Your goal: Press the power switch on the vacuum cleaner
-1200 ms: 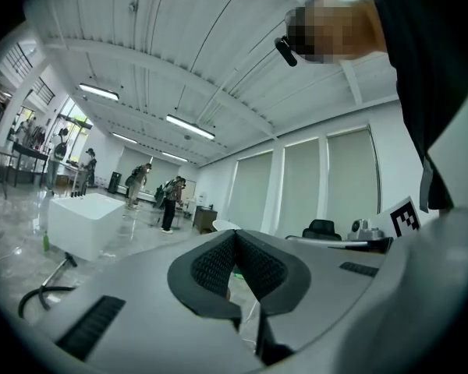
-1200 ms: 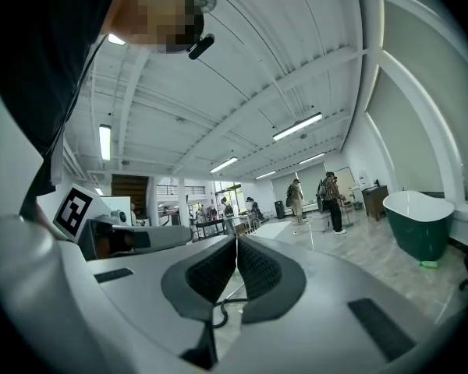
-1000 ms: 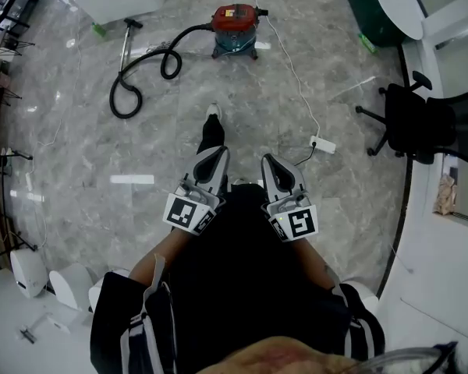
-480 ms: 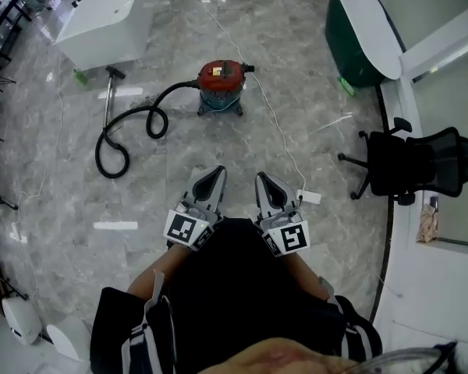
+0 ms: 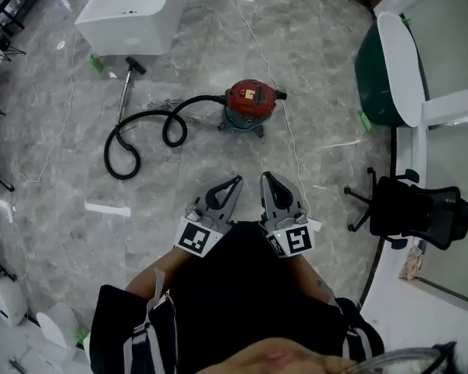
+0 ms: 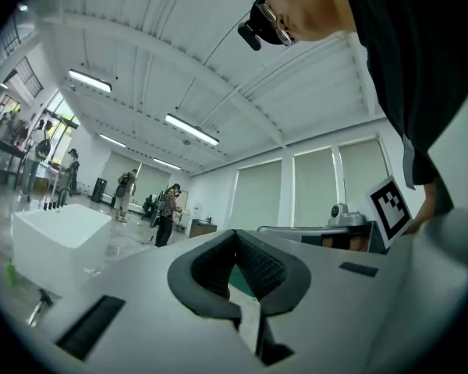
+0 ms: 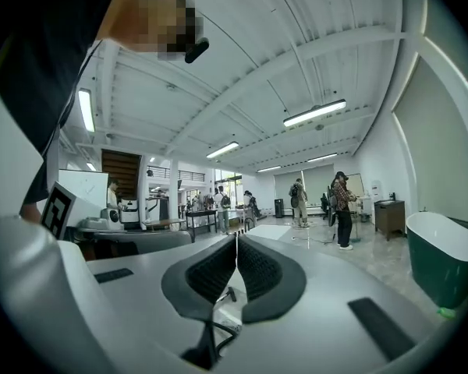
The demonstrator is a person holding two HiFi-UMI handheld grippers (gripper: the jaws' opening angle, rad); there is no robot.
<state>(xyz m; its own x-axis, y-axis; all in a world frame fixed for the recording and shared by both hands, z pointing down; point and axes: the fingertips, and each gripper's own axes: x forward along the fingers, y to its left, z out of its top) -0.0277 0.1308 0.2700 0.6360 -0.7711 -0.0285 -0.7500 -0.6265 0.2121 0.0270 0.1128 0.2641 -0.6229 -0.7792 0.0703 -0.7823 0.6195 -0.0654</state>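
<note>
Step in hand, by my judgement: the approach. Nothing is being pressed yet.

I am holding the left gripper (image 5: 235, 182) and right gripper (image 5: 266, 179) side by side. In each gripper's own view the ribbed black pads are meeting at their tips with only a leaf-shaped hollow behind them. Both pairs of fingers are closed on nothing.

The vacuum cleaner (image 5: 249, 104) is sitting on the floor (image 5: 62, 170) well ahead of both sets of fingertips, roughly in line with the gap between the two grippers. It is a squat drum with a red domed lid over a darker base. The power switch is too small for me to pick out from here.

A black corrugated hose (image 5: 152, 131) is looping away ahead and to the left of the left fingers, ending in a straight metal wand (image 5: 125, 93). A thin white cable (image 5: 292, 158) is running from the drum back past the right fingers. The floor is polished grey stone, glossy and veined.

Next move, as I judge it: close the distance, stay clear of the cable, locate the switch on the lid, then bring one closed fingertip down on it.
</note>
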